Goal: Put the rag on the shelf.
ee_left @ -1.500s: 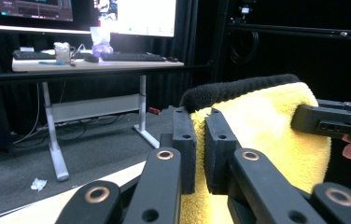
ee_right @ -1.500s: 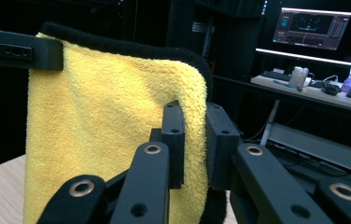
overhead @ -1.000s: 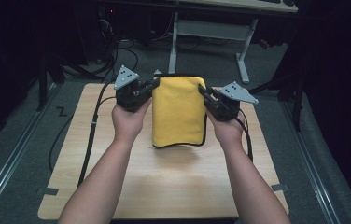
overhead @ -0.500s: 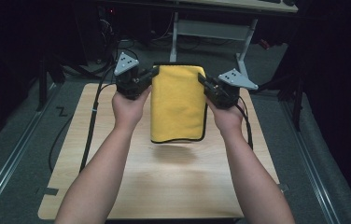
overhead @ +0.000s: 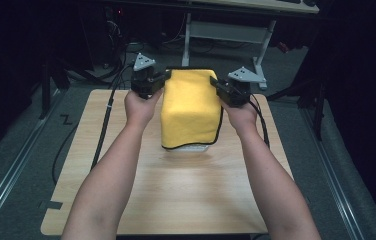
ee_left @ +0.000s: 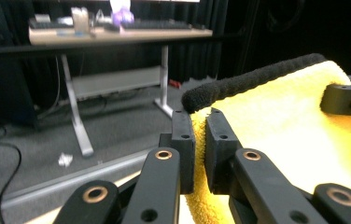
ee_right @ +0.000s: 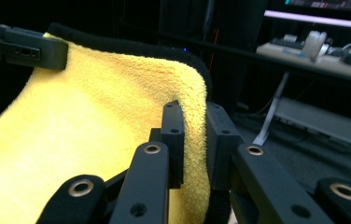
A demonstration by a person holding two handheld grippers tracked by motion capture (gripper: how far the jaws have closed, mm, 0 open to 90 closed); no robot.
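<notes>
A yellow towel (overhead: 192, 107) with a black border hangs above the wooden table (overhead: 176, 195), held up by its two top corners. My left gripper (overhead: 163, 80) is shut on the top left corner; in the left gripper view its jaws pinch the yellow cloth (ee_left: 281, 121) at my left gripper (ee_left: 199, 140). My right gripper (overhead: 215, 86) is shut on the top right corner, and the right gripper view has the towel's edge (ee_right: 117, 112) squeezed between the jaws of my right gripper (ee_right: 194, 135). The lower hem hangs just above the tabletop.
A desk with metal legs (overhead: 261, 45) stands beyond the far edge of the table. Cables (overhead: 108, 107) trail off the table's left side to the dark floor. A small strip of tape (overhead: 47, 204) lies near the left front corner.
Both hands have carried the towel away from the person toward the far edge of the table. The towel hangs longer and straighter than before.
</notes>
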